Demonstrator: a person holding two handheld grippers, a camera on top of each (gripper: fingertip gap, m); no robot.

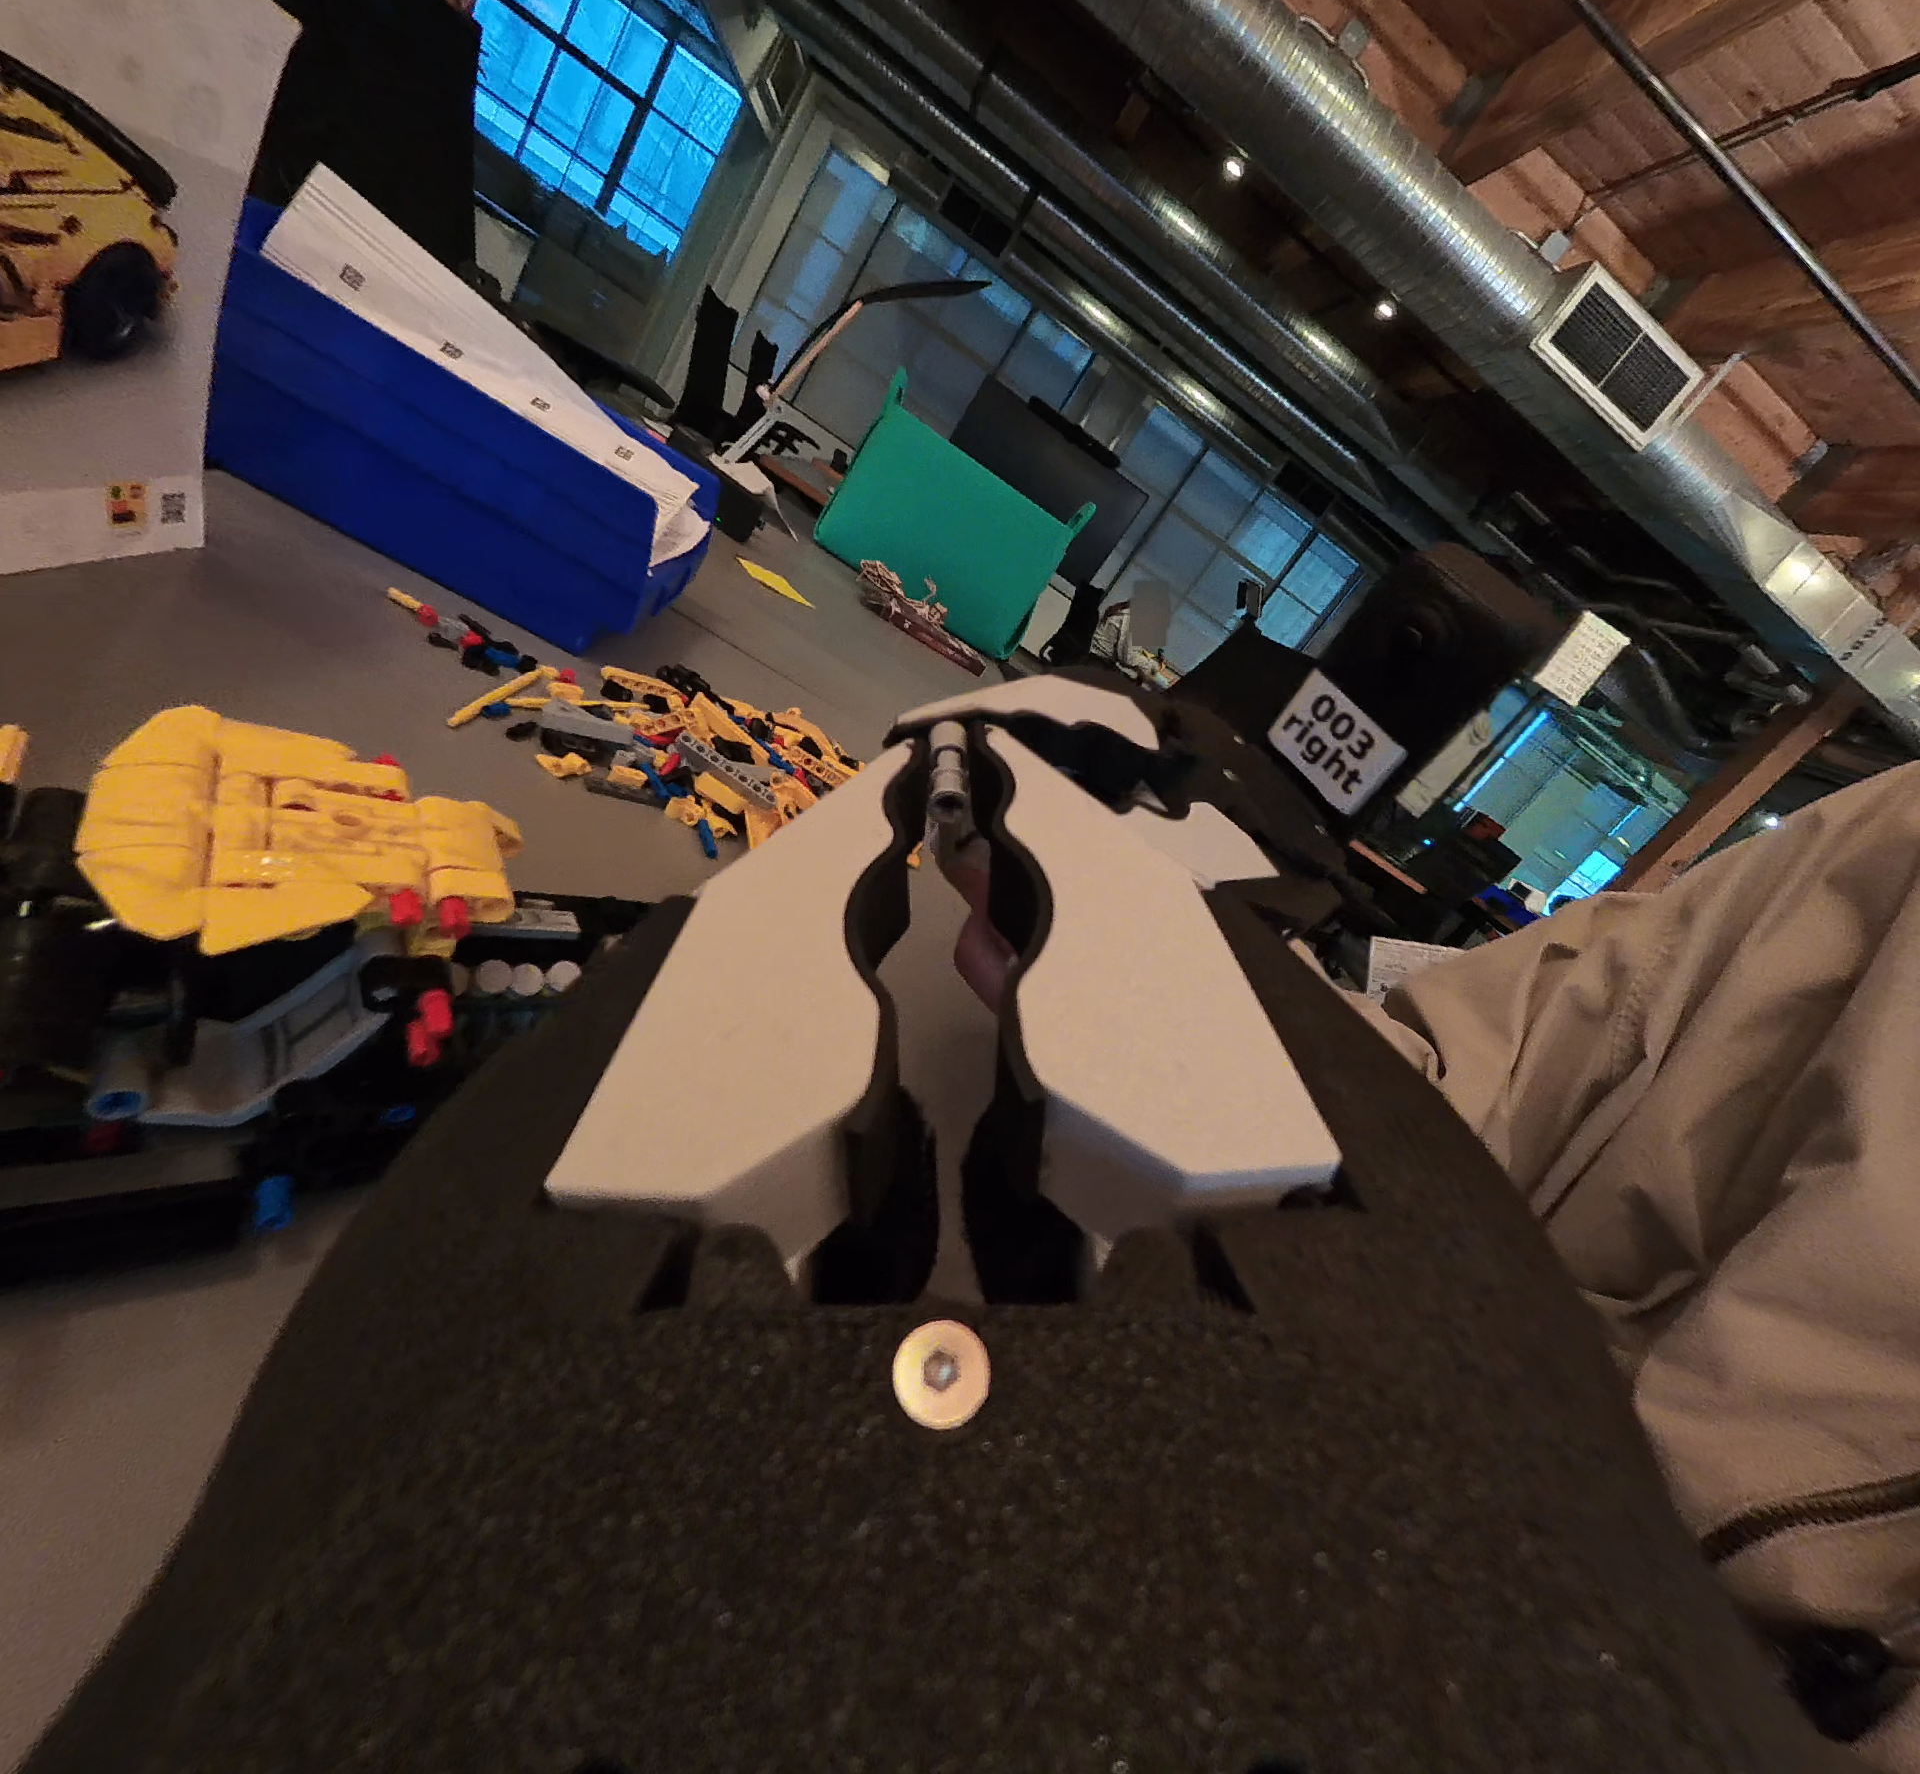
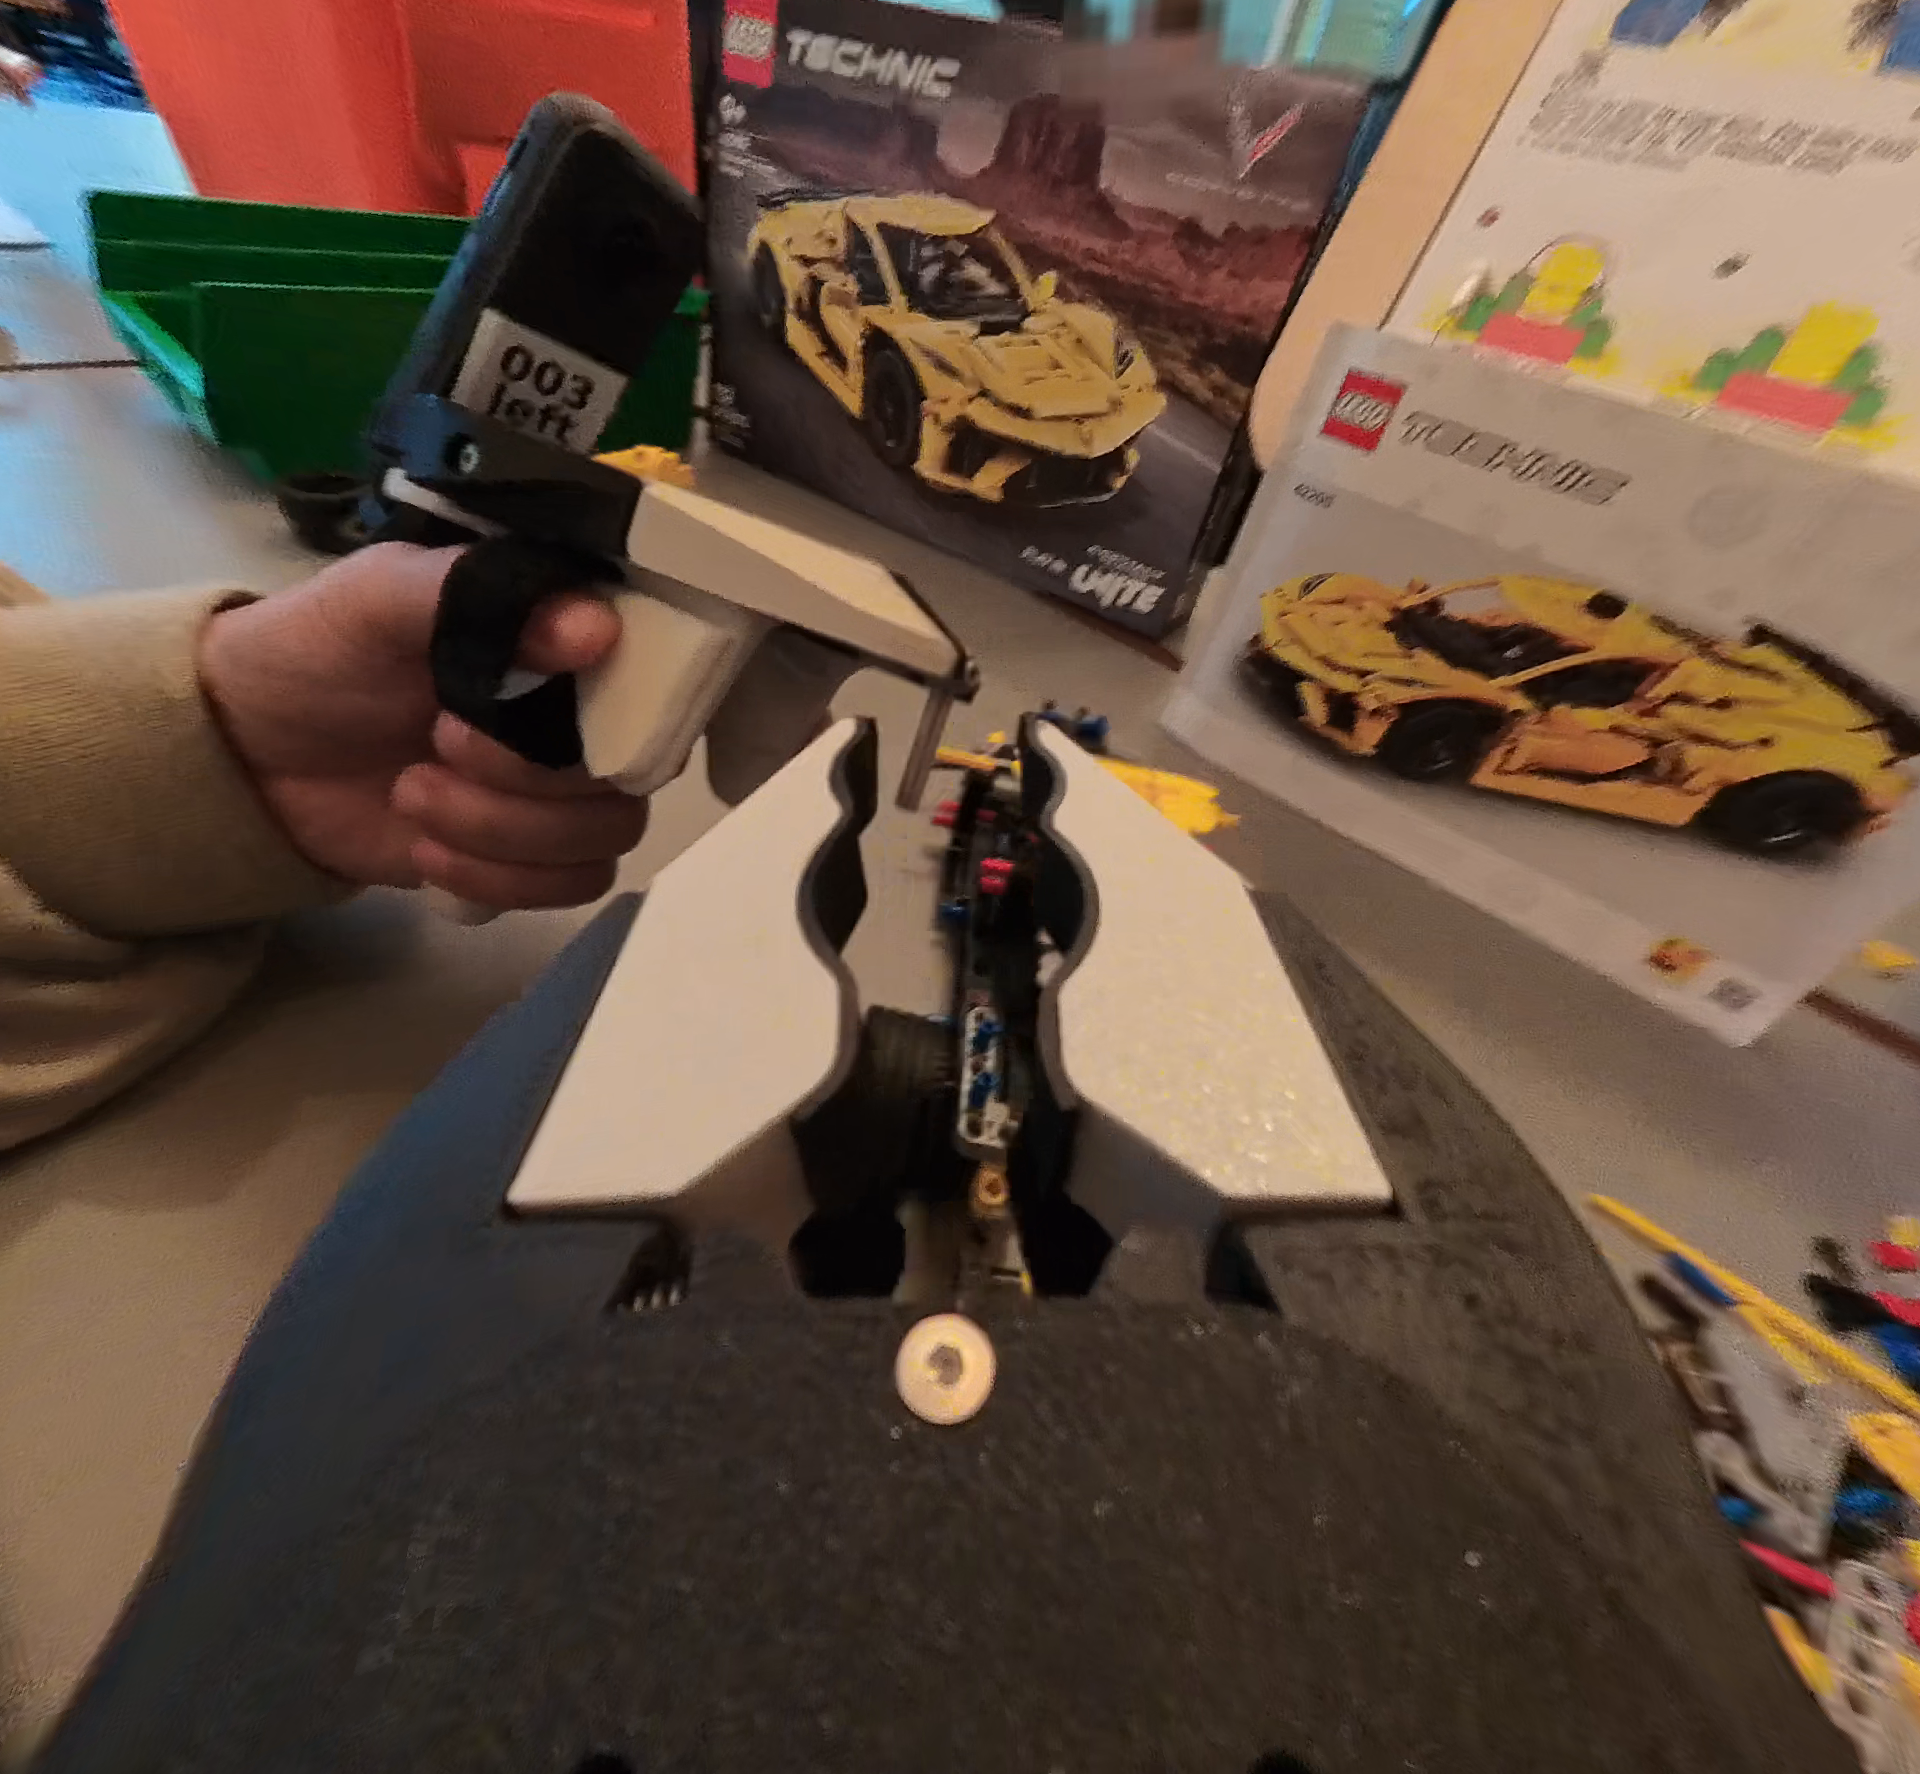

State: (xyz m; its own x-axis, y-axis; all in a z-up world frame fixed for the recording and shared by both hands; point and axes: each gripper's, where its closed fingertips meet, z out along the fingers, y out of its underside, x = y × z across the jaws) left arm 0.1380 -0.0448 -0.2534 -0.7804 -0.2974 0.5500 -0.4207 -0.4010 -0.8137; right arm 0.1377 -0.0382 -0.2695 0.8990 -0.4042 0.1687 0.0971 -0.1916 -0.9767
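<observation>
A grey worktop point(image 1: 312, 623) in a loft-like workshop with exposed ducting is strewn with building-brick parts. The fingers of the left gripper point(image 1: 945, 732) are drawn almost together, and a short grey rod point(image 1: 948, 784) is pinched at their very tips; in the right wrist view this rod is seen hanging downward from them, its lower end close above the far end of a dark chassis point(image 2: 987, 997). Because the rod is held only at the tips, it is judged liable to swivel if pushed sideways, so it is best kept in line with the fingers and pressed along its own length. The fingers of the right gripper point(image 2: 951, 737) are set partly apart, with the chassis and one black wheel point(image 2: 902, 1059) seen in the gap; whether the chassis is clamped or merely viewed through the gap cannot be told. The left gripper's handle is grasped by a hand point(image 2: 416, 727) in a beige sleeve. Farther out, a yellow car body section point(image 1: 281, 831) and a loose pile of parts point(image 1: 707, 748) are spread before a blue bin point(image 1: 416, 457), while a set box point(image 2: 987, 301) and an instruction booklet point(image 2: 1558, 664) are propped behind.
</observation>
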